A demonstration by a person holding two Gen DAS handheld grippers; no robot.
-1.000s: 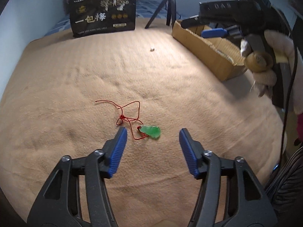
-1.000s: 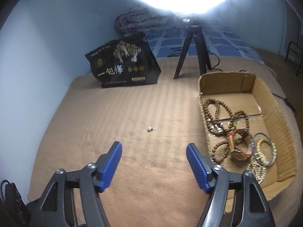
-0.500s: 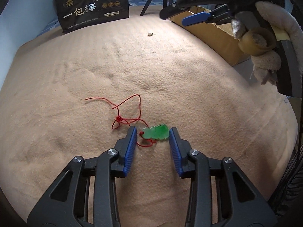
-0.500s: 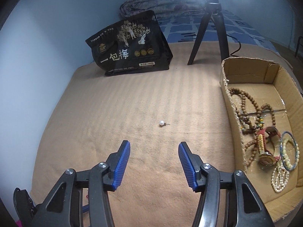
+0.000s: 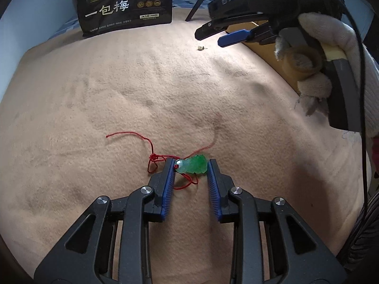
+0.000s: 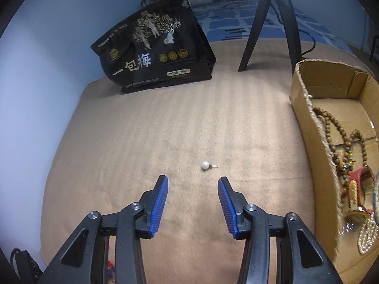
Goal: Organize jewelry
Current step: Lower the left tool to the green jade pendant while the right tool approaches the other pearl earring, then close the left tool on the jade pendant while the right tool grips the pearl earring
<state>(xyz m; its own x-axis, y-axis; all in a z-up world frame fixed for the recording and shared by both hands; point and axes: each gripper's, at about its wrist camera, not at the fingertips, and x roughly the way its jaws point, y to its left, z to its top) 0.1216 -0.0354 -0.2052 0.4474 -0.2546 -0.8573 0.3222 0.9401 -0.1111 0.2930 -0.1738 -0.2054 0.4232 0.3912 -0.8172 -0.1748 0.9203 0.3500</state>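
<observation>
Well short of the cardboard box (image 6: 308,127) on the tan blanket (image 5: 118,94), the left gripper (image 5: 191,165) is closing with its pads against the ends of the small green pendant (image 5: 192,165), likely hard, slick, light and chippable, its limp red cord (image 5: 142,138) trailing, while the right gripper (image 6: 193,184), closing on nothing, hovers before the pearl earring (image 6: 205,165).

Right gripper (image 6: 193,184) closing, nothing between jaws | pearl earring (image 6: 205,165) just ahead on tan blanket (image 6: 142,142) | cardboard box (image 6: 308,127) of beads at right | black bag (image 6: 154,54) behind
</observation>
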